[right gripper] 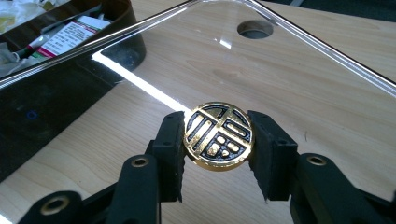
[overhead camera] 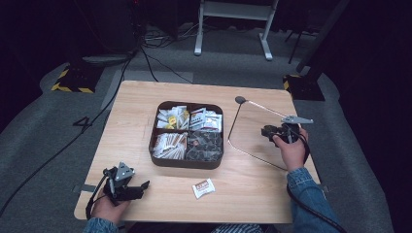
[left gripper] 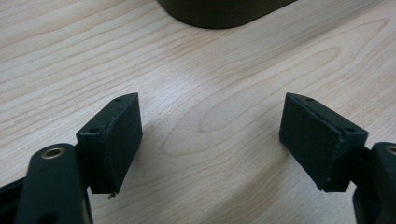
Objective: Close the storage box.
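Sachet (overhead camera: 203,188) loose beside tray (overhead camera: 187,163); left claw (left gripper: 210,140) apart, right claw (right gripper: 217,151) clamped on knob (right gripper: 218,135) (clear lid's (right gripper: 280,79)).

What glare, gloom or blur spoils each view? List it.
High view: dim, surroundings black around the table. Right gripper view: a bright glare streak on the clear lid; gold knob sharp. Left gripper view: evenly lit, tray edge soft.

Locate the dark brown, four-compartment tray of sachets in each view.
High view: tray at mid-table.
Left gripper view: its rounded wall along the top edge.
Right gripper view: its corner top left, behind the clear lid.
Shared landmark: the pale wooden tabletop.
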The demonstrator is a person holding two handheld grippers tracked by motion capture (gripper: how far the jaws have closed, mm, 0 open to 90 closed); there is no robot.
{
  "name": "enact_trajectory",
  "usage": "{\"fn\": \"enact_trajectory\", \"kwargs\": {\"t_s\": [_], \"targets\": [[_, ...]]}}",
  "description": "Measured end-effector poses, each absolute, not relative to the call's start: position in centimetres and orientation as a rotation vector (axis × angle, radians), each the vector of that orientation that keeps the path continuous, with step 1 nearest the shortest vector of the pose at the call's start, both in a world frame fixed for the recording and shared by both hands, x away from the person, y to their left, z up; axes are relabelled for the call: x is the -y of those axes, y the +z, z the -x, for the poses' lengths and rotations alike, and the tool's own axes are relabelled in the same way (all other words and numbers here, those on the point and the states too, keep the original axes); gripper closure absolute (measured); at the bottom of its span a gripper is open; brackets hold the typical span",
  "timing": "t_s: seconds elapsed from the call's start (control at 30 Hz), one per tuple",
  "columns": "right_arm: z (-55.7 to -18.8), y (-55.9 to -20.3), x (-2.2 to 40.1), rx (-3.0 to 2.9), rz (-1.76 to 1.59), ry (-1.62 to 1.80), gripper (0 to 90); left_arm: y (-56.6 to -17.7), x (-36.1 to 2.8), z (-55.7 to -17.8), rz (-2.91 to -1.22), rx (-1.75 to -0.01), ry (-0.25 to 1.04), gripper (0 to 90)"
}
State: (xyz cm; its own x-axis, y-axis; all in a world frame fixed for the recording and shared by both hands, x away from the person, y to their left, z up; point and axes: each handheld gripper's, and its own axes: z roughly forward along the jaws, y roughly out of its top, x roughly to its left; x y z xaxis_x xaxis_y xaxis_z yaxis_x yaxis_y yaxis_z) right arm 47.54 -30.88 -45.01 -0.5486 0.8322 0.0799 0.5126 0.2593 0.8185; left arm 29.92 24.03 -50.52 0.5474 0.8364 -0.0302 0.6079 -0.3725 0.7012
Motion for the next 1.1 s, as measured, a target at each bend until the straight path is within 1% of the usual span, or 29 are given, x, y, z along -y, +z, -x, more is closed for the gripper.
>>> {"fn": "enact_trajectory", "kwargs": {"t_s": [0.4,0.63,1.1], "targets": [[-48.0,-42.1,28.6,-2.208,-1.173,1.243,58.6,-50.5,-24.0,-29.9,-2.112,-1.158,0.438,21.7],[-48.3,-40.1,26.5,-2.241,-1.148,1.257,58.6,-50.5,-24.0,-29.9,-2.112,-1.158,0.438,21.7],[-48.9,-37.7,20.8,-2.325,-1.043,1.26,58.6,-50.5,-24.0,-29.9,-2.113,-1.158,0.438,21.7]]}}
